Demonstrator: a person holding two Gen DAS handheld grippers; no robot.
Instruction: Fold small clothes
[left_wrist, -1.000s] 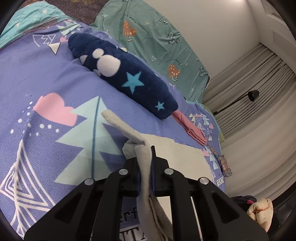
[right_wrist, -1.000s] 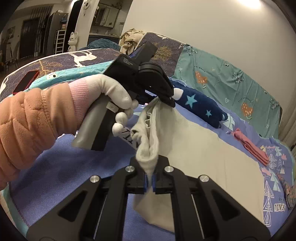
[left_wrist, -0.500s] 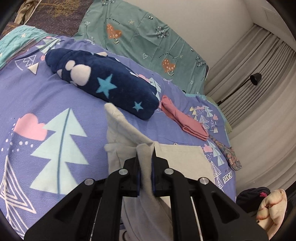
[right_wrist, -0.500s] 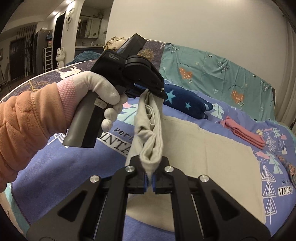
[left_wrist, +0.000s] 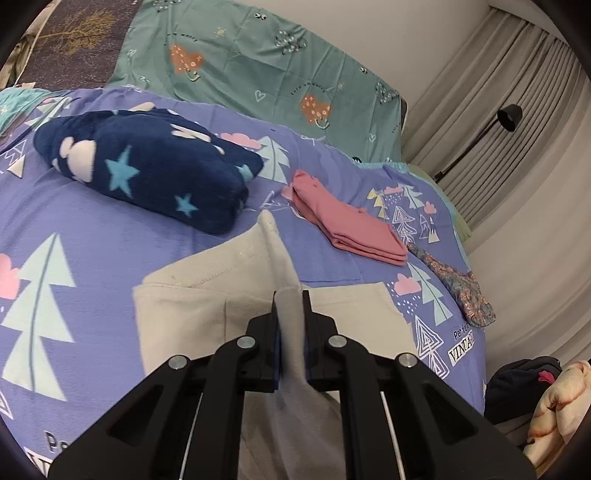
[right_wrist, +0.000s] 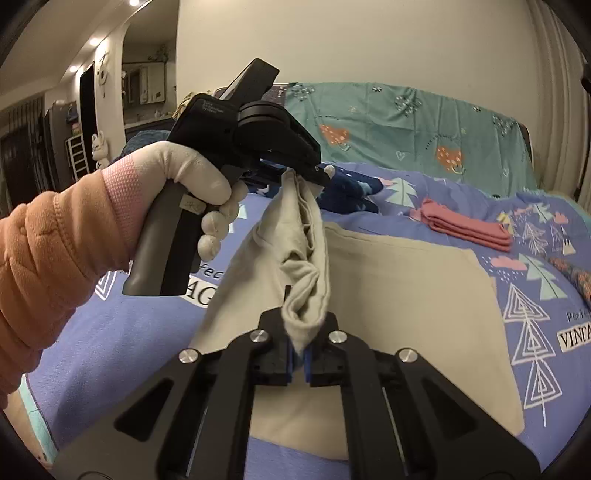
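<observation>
On the bed (left_wrist: 110, 236), spread with a purple sheet printed with trees and clouds, a navy fleece bundle (left_wrist: 147, 170) patterned with stars lies toward the far left edge, near the teal-covered headboard (left_wrist: 258, 59). Just right of it, nearer the middle of the bed, the beige garment (left_wrist: 192, 306) rests partly flat on the sheet, one edge lifted up.

The left gripper (left_wrist: 290, 321) is pressed together on a raised fold of that beige garment, the cloth running up between its two fingers. In the right wrist view, a gloved hand (right_wrist: 192, 184) with an orange quilted sleeve (right_wrist: 44, 266) holds the left gripper's handle at the left side of the frame, and the garment hangs from its tips in a gathered band.

That band runs down to the right gripper (right_wrist: 301, 350), which is also closed tight, pinching the bunched lower end of the same beige garment (right_wrist: 406, 295). The rest of the cloth lies flat across the middle of the bed beyond it.

Further right, a folded pink garment (left_wrist: 351, 225) sits on the sheet, apart from the beige one. Near the bed's right edge lies a small floral-patterned piece (left_wrist: 458, 291). Beyond that edge stand grey curtains (left_wrist: 498, 110) and a black lamp (left_wrist: 509, 116).
</observation>
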